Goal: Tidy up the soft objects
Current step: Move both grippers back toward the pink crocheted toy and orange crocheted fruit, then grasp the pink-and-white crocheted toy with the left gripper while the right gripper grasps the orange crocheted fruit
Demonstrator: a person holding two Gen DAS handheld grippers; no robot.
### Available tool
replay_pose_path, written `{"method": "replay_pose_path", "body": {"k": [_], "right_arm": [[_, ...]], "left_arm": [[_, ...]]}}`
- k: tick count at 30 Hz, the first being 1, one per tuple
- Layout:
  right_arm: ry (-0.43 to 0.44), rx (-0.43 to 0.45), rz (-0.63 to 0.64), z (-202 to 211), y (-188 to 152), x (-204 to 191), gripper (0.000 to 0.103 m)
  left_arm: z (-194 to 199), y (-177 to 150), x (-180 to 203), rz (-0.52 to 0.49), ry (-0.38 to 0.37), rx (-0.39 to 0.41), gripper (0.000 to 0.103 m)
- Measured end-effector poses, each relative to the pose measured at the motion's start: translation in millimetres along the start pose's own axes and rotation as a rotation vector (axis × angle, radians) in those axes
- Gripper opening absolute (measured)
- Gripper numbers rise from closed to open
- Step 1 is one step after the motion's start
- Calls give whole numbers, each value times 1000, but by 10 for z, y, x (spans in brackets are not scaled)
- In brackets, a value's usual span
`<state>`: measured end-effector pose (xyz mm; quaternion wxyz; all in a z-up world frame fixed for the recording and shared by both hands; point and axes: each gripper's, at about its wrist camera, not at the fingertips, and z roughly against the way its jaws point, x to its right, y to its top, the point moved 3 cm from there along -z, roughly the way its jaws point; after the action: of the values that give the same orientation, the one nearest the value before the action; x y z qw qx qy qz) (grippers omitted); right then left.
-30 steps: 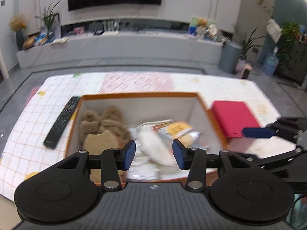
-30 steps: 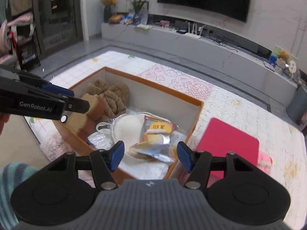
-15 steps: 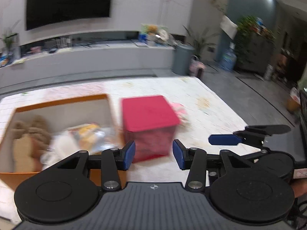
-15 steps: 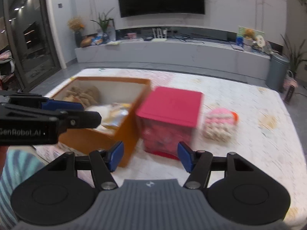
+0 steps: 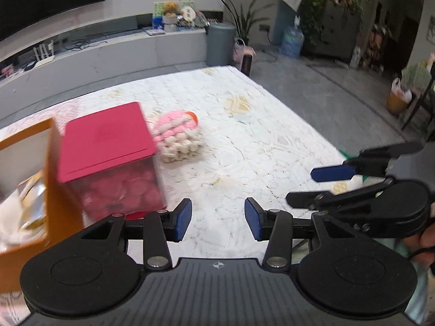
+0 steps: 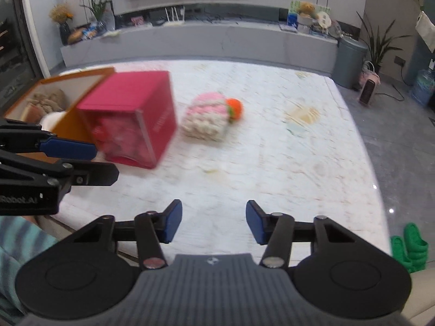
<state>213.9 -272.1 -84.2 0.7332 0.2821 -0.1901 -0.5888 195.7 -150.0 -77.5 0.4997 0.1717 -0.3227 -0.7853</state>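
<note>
Pink-and-cream knitted soft toy with an orange tip (image 6: 211, 119) lies on the pale patterned desk (image 6: 285, 163), well ahead of the right hand-held gripper (image 6: 213, 225) and the left hand-held gripper (image 5: 217, 220), both with jaws spread wide and holding nothing. Just to the toy's left stands a red-lidded clear box (image 5: 108, 160), its contents blurred; beyond it, an orange-walled open box (image 6: 69, 100) is partly cut off.

Each wrist camera looked forward along its own open fingers, low over the patterned table (image 5: 272, 141). Both views shared the red box (image 5: 106, 138), the knitted toy (image 6: 209, 116) and the other gripper's tips.
</note>
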Motion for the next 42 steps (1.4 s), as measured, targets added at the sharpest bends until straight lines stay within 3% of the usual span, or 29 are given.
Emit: {"method": "replay_pose_path", "body": {"k": [8,12,18,26,34,36,37,40,42], "right_arm": [[33,-46,-10,-317,163,437,44],[35,-49,-2,-521,322,561,45],[46,-56,-22,-841,492,753,45],[62,-81,-54,-1149,617,883,46],[80,-88,-50,-1332,695,882,51],[84,-92,-50,-1379,705,871,50],[83,-91,-47,-1383,711,863,50],[85,-80,-23,-1390,744,838,50],[90,-71,-1,-1389,765,804,50]], "left_arm": [[-480,396,120,-27,93,-49,61],[-791,679,46,-26,114,-117,63],[-1304,1073,-39,-93,227,-220,63],[-1911,1175,-195,-108,281,-399,65],[-2062,1175,-292,-96,300,-448,71],[-2069,1169,-283,-132,307,-459,62],[-2064,1180,-283,-149,310,-461,53],[-2003,1204,-325,-161,274,-453,36],[-1950,1217,-353,-158,256,-445,33]]}}
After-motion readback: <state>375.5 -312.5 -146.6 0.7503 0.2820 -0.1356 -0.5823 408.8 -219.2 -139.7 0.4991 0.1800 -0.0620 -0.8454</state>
